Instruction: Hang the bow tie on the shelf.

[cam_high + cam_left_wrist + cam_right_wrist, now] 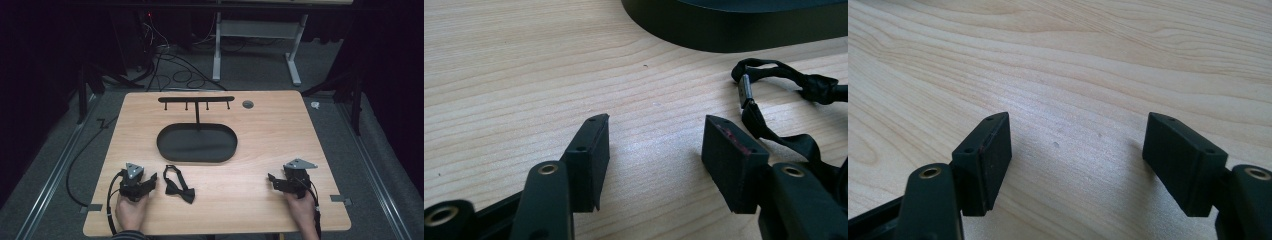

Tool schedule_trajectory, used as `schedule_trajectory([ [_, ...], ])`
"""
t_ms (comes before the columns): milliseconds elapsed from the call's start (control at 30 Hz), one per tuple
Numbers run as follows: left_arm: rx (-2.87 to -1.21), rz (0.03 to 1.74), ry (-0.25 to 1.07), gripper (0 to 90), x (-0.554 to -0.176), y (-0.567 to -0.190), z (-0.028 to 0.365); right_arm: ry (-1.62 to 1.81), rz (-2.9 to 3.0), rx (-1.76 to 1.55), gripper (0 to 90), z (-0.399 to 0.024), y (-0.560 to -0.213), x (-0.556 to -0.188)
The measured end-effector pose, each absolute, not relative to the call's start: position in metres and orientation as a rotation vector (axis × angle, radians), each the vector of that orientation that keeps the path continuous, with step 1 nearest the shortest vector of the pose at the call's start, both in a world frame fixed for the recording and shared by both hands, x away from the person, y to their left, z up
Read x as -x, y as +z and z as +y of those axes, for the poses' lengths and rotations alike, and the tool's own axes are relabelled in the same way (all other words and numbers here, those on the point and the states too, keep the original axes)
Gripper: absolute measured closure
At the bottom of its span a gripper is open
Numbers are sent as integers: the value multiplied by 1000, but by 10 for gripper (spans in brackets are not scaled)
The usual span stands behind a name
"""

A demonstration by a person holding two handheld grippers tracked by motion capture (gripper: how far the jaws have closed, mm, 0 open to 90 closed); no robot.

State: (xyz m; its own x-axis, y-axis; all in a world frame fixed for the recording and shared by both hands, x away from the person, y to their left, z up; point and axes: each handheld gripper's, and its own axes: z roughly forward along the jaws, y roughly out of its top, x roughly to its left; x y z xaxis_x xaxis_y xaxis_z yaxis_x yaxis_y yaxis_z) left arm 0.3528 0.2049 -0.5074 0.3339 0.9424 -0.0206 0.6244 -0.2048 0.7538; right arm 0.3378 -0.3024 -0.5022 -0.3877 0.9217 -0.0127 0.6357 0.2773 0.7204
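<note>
While resting low on the pale wooden worktop [260,130], held both tongs with jaws spread wide and nothing between them. Left tongs [150,181] at the near left, in the person's left hand [131,210], tips angled toward the black bow tie [179,187] just beside them on the right. Right tongs [273,181] well apart at the near right, over bare wood, tips turned inward toward the middle.

Bow tie lay flat near the front edge, a little left of centre, between the two tongs but far closer to the left pair. Long axis ran diagonally: strap loop at the far-left end, toward the oval black tray [197,143], and the knotted bow at the near-right end. Seen from the left gripper view as a strap with a small metal clasp [744,91], just right of the right jaw, whether touching it hard to tell.

Tray sat beyond, mid-worktop, with a black hook rack [196,100] rising at its far rim.
</note>
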Motion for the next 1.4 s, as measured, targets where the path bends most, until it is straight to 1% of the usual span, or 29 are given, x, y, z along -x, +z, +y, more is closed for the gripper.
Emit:
schedule_trajectory([
  [67, -1929, 1369, 600, 435, -353, -507, 205, 892, 2122, -1401, 289, -302, -502, -338],
  [400, -1929, 1369, 601, 434, -353, -508, 205, 892, 2123, -1400, 289, -302, -502, -338],
  [500, -1933, 1366, 598, 420, -352, -508, 204, 892, 2122, -1401, 289, -302, -502, -338],
  [1167, -1922, 1372, 598, 428, -348, -508, 204, 892, 2122, -1402, 289, -302, -502, -338],
  [1400, -1925, 1387, 607, 403, -350, -507, 202, 892, 2119, -1406, 291, -302, -502, -338],
])
